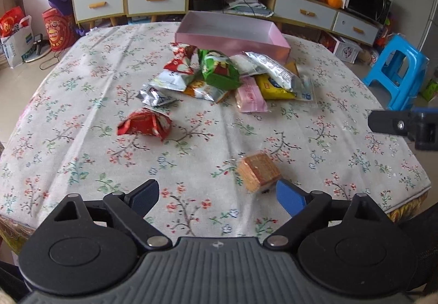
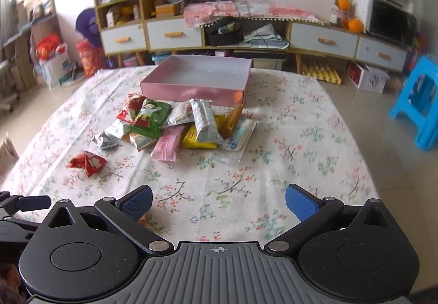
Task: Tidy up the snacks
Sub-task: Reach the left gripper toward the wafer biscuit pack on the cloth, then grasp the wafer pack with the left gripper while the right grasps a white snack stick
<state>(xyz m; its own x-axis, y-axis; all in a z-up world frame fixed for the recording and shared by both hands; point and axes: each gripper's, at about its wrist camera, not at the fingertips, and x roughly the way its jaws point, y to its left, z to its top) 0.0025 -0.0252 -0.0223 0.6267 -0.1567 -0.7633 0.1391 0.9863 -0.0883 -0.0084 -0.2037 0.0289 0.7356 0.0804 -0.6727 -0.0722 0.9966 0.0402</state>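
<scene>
- One pink box [image 2: 191, 82] sits at the far side of the table [image 2: 301, 167], open on top and with nothing visible inside.
- One heap of snacks [image 2: 178, 123] lies just in front of the box, touching its near wall: roughly ten packets (they overlap too much for a sure count), among them one green [image 2: 150, 117], one yellow [image 2: 197, 139] and one pink [image 2: 167, 146].
- One red packet [image 1: 145, 124] lies apart, left of the heap.
- One wafer block [image 1: 258, 171] in clear wrap lies nearest, alone on the cloth.
- Left gripper [image 1: 217, 195]: jaws wide and holding nothing; the wafer block lies just beyond its right finger [image 1: 290, 197], contact unclear.
- Right gripper [image 2: 219, 201]: jaws spread wide over bare cloth, holding nothing.
- One blue stool [image 2: 418, 101] stands on the floor to the right.
</scene>
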